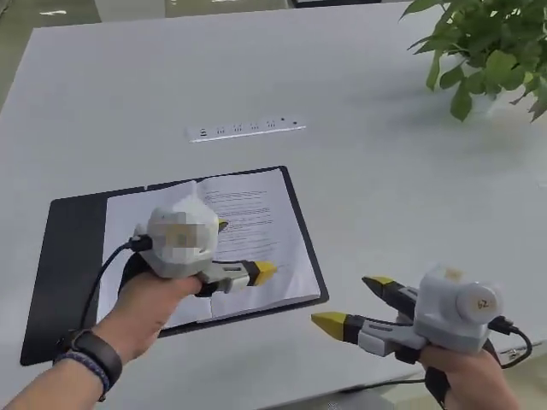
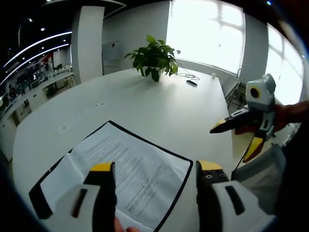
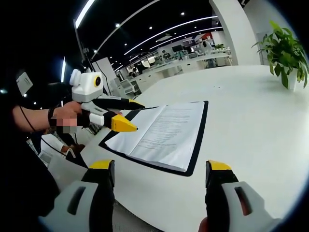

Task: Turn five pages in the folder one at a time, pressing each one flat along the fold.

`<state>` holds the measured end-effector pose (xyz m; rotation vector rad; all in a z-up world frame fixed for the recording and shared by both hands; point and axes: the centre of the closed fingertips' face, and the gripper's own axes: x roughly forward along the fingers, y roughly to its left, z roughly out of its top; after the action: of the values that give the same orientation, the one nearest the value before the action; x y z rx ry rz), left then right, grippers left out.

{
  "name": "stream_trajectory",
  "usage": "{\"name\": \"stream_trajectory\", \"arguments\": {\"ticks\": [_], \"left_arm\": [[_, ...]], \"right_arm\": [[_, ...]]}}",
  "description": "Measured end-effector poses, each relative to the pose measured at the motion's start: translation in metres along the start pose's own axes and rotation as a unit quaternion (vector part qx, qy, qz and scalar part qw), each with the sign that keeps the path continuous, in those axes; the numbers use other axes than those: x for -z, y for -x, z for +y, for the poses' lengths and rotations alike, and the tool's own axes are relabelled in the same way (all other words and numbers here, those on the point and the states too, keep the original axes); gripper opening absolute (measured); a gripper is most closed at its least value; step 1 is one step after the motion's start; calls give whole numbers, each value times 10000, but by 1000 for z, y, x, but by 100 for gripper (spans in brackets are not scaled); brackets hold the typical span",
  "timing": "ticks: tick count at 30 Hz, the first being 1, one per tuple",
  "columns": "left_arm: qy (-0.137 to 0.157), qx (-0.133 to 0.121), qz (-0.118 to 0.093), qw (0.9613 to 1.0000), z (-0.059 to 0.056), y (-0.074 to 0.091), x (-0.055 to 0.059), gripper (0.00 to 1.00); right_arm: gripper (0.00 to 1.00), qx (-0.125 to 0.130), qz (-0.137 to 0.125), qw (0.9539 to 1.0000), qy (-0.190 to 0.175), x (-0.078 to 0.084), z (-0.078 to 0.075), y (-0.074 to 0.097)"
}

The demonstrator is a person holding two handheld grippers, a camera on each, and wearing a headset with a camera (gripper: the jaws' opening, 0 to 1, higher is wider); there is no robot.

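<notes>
Head view: the folder (image 1: 68, 256) lies open on the white surface (image 1: 385, 171), near and left of centre. Its black cover shows at the left and the printed right page (image 1: 261, 213) at the right. Risk: nothing pins the folder, so a pull on a sheet would likely slide it. Jaws this wide could also pinch two sheets at once, or a tip could crease the paper. The left tongs (image 1: 244, 248) are over the right page, spread wide with nothing between them. Whether they touch the paper or sit just above it, I cannot tell. The left hand (image 1: 149, 307) reaches in from the near left with the tongs pointing right, rolled so one tip is farther and one nearer. The right tongs (image 1: 352, 302) are off the folder to its near right, also wide and empty, pointing left. The right hand (image 1: 466, 371) is at the near edge. A power strip (image 1: 246, 128) lies beyond the folder, and a plant (image 1: 487, 51) stands far right.

Left gripper view: the left tongs' own jaws are wide apart with the folder (image 2: 140, 169) below and ahead and no sheet caught. The right tongs (image 2: 234, 142) come in at the right, apart from the folder, open and too far off to hold it down.

Right gripper view: the right tongs' own jaws are wide with bare surface between them and the folder (image 3: 169, 130) ahead. The left tongs (image 3: 133, 115) are above the pages, open and empty. A flat press along the fold looks not yet done. A tilted tip there could dent the paper.
</notes>
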<state>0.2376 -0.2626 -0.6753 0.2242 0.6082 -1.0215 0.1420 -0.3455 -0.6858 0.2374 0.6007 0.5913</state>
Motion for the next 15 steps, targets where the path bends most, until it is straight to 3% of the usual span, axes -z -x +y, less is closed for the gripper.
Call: {"name": "stream_trajectory", "arguments": {"ticks": [8,12,15], "left_arm": [[-111,240,287,9992,-16,-33,8,69],[-25,261,340,9991,-20,-45,10,68],[-53,210,504,9985,-20,-57,20,67]], "right_arm": [[77,-38,12,10000,15,-2,-2,2],[77,-85,48,9999,35,-1,-1,3],[77,-117,58,9999,16,0,0,3]]}}
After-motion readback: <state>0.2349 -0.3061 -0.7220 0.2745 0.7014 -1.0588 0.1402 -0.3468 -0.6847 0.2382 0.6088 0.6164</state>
